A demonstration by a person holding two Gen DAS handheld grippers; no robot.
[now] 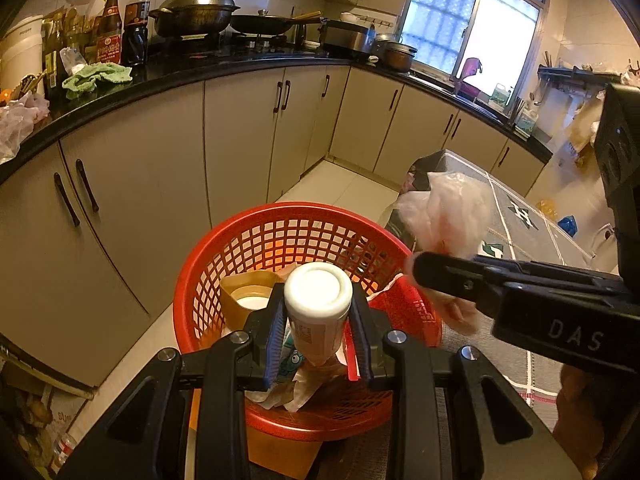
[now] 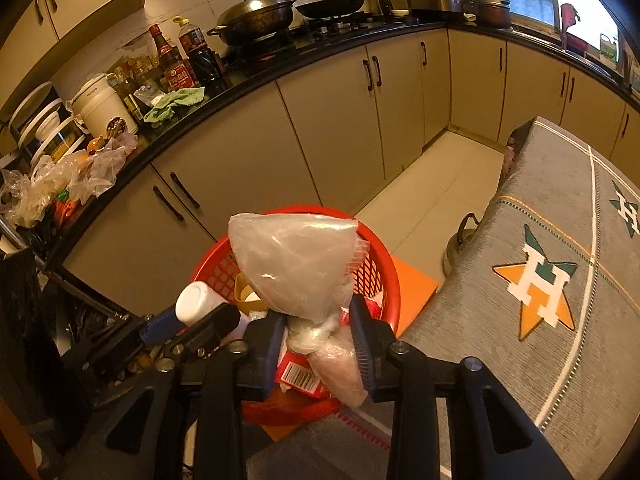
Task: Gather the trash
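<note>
From the left wrist, we see our left tongs [image 1: 318, 332] clamped on a white-bottomed bottle [image 1: 318, 300] above the red basket [image 1: 256, 232].

From the right wrist, a plastic bag [image 2: 296, 264] sits between our right tongs [image 2: 320, 344]; we cannot tell whether they grip it, over the same basket [image 2: 384, 256].

Left gripper [image 1: 318, 332] clamped, tilted downward; right gripper [image 2: 320, 344] (jaws looser) angled down alongside.
</note>
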